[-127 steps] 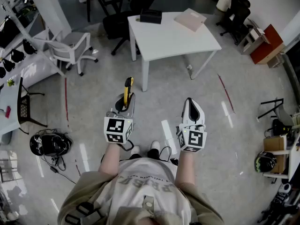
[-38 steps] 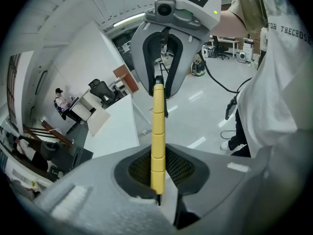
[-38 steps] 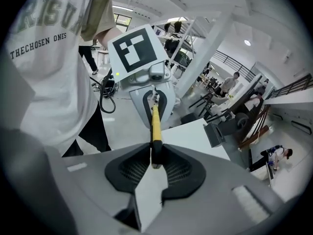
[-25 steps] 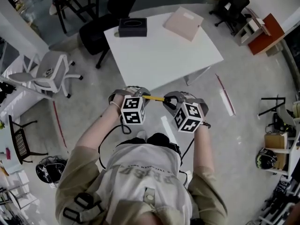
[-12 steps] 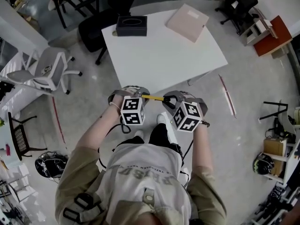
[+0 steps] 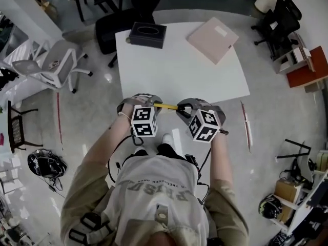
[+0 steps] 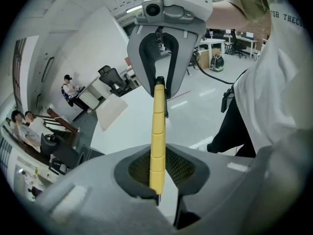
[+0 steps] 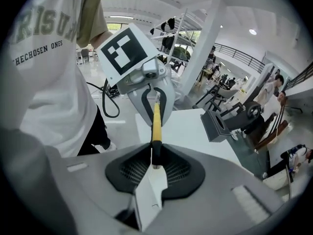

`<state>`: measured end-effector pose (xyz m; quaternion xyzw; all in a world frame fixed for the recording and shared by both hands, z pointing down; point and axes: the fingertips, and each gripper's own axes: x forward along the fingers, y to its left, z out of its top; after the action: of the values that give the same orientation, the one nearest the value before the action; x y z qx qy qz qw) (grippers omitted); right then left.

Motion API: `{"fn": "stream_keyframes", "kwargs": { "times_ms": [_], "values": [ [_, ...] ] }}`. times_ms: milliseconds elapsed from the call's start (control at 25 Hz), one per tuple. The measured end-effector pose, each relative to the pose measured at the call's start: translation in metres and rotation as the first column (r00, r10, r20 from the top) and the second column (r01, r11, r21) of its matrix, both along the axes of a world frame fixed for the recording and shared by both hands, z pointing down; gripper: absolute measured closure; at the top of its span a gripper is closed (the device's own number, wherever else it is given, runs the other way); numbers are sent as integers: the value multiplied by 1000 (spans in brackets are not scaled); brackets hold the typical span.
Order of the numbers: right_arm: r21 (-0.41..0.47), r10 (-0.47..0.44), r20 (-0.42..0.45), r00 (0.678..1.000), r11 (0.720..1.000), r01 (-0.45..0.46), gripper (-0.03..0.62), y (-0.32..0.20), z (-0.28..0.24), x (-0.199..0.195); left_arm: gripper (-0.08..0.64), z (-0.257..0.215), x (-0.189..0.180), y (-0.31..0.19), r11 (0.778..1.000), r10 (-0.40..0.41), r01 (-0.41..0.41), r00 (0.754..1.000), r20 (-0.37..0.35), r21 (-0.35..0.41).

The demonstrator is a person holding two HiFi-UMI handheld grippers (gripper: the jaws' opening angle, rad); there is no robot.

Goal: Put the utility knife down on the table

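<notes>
The yellow utility knife (image 6: pixel 166 106) hangs level between my two grippers, just at the near edge of the white table (image 6: pixel 179 60). My left gripper (image 6: pixel 152 103) is shut on one end and my right gripper (image 6: pixel 183 108) is shut on the other. In the left gripper view the knife (image 7: pixel 156 131) runs from my left gripper (image 7: pixel 157 187) up into the facing jaws. The right gripper view shows the knife (image 8: pixel 156 124) with its dark end pinched in my right gripper (image 8: pixel 153 166), the table (image 8: pixel 195 126) beyond it.
A black box (image 6: pixel 147 35) stands at the table's far left corner and a pink folder (image 6: pixel 212 40) lies at its far right. A grey chair (image 6: pixel 48 65) is on the left, a black chair (image 6: pixel 123 22) behind the table. People sit in the background.
Five seconds ago only the left gripper held the knife, upright, far from the table. Over the last second both grippers, holding it together, have come up to the table's near edge.
</notes>
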<state>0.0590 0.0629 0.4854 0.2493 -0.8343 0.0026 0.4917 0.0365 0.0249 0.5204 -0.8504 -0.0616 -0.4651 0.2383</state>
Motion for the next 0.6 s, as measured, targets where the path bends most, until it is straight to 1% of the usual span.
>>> {"fn": "stream_keyframes", "kwargs": {
  "times_ms": [160,320,480,600],
  "values": [
    [-11,-88,-1,996,996,88,517,-8,3,27,511,3,24,-6,996,-85,85,996,13,-2],
    [-17,-152,0,988,988,152,517,-16,9,39,511,9,34,-12,988,-154,154,988,16,-7],
    [-32,-178,16,984,983,178,517,-23,17,43,509,16,36,-19,981,-194,194,981,19,1],
    [-51,-182,36,983,982,184,517,-26,26,45,508,24,37,-22,979,-206,206,978,26,10]
  ]
}}
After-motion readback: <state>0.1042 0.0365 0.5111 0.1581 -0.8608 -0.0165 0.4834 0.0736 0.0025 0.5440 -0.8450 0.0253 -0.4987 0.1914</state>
